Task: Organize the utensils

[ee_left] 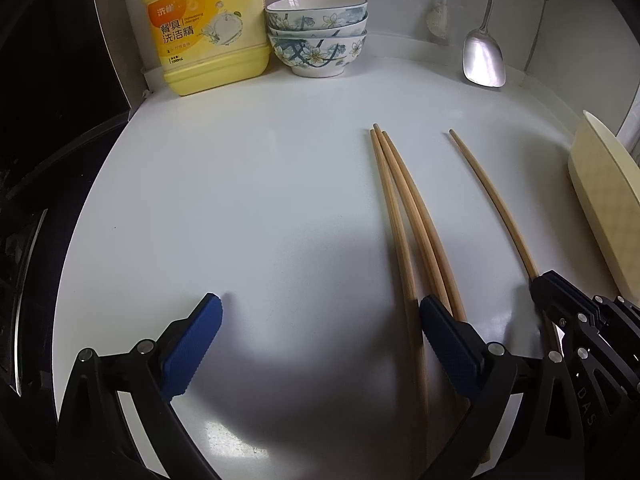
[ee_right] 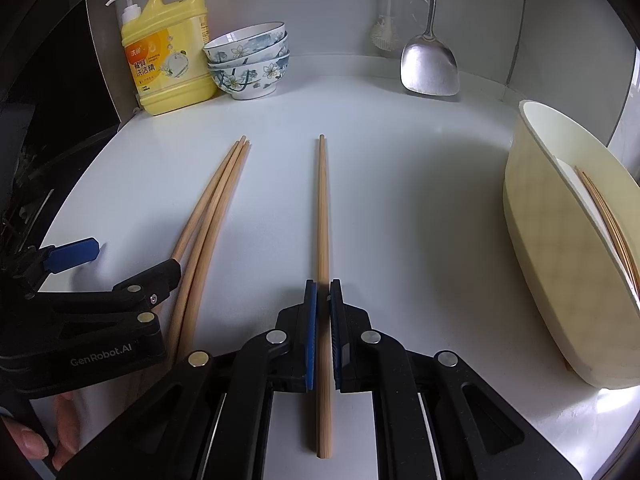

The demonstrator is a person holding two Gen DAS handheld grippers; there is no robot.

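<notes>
Three wooden chopsticks lie close together on the white counter. My left gripper stands open over their near ends. Its right finger lies across the bundle, and nothing is pinched between the pads. A single chopstick lies further right, with my right gripper shut on it near its thick end. A cream utensil holder stands at the right with several chopsticks inside.
A yellow detergent bottle and three stacked floral bowls stand at the back left. A metal spatula and a white brush hang on the back wall. A dark stove borders the counter on the left.
</notes>
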